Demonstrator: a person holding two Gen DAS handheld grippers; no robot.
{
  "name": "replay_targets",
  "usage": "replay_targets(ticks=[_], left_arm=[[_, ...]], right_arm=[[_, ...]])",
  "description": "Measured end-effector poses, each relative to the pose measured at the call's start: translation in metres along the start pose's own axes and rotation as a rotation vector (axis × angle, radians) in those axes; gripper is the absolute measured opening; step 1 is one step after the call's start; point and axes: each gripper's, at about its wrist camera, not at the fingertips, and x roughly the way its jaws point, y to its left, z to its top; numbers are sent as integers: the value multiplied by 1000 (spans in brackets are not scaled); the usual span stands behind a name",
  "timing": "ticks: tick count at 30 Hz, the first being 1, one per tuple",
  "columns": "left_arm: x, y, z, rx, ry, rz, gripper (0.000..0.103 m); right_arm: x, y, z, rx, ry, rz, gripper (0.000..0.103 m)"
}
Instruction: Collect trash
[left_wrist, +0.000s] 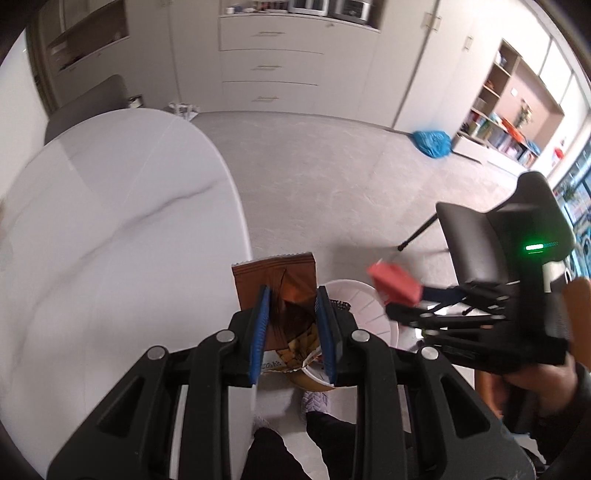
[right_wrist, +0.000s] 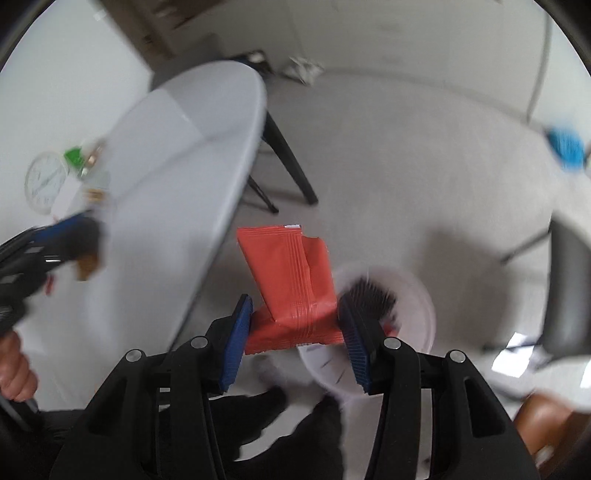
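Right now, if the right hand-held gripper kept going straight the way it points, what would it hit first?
Probably the white bin on the floor. The right hand-held gripper, shut on the red wrapper, points steeply down, and the bin's rim sits just right of its line. Blur makes depth uncertain; it might meet the bare floor beside it instead.

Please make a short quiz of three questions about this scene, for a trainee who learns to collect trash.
1. True or false: the left tool is shut on a brown wrapper.
2. What colour is the wrapper in the right tool?
3. Where is the white bin? A) on the table B) on the floor, under both tools C) on the chair

Key: 1 true; 2 red; 3 B
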Motion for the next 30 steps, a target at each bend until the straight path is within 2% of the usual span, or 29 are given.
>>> replay_targets(ticks=[6, 7, 9, 13, 17, 20, 25, 27, 29, 30], left_arm=[[12, -28, -2, 66, 38, 22, 25], [13, -30, -3, 72, 43, 23, 25], [17, -33, -3, 84, 65, 20, 25], [33, -40, -1, 107, 106, 19, 25], [55, -53, -2, 133, 141, -20, 25], [81, -67, -6, 160, 178, -53, 25], [140, -91, -19, 198, 258, -97, 26], [169, -97, -28, 196, 319, -120, 34], [193, -100, -38, 184, 359, -143, 59], [199, -101, -42, 184, 366, -148, 62]], right_arm=[[84, -48, -20, 88, 120, -93, 50], [95, -53, -23, 101, 141, -110, 52], [112, -58, -24, 122, 186, -127, 66], [94, -78, -32, 138, 148, -140, 84], [57, -84, -30, 119, 85, -204, 94], [22, -90, -29, 125, 25, -259, 98], [-15, -98, -33, 120, -13, -312, 99], [-24, -101, -36, 129, -26, -323, 100], [-27, -104, -38, 141, -31, -325, 100], [-27, -106, -40, 148, -30, -331, 100]])
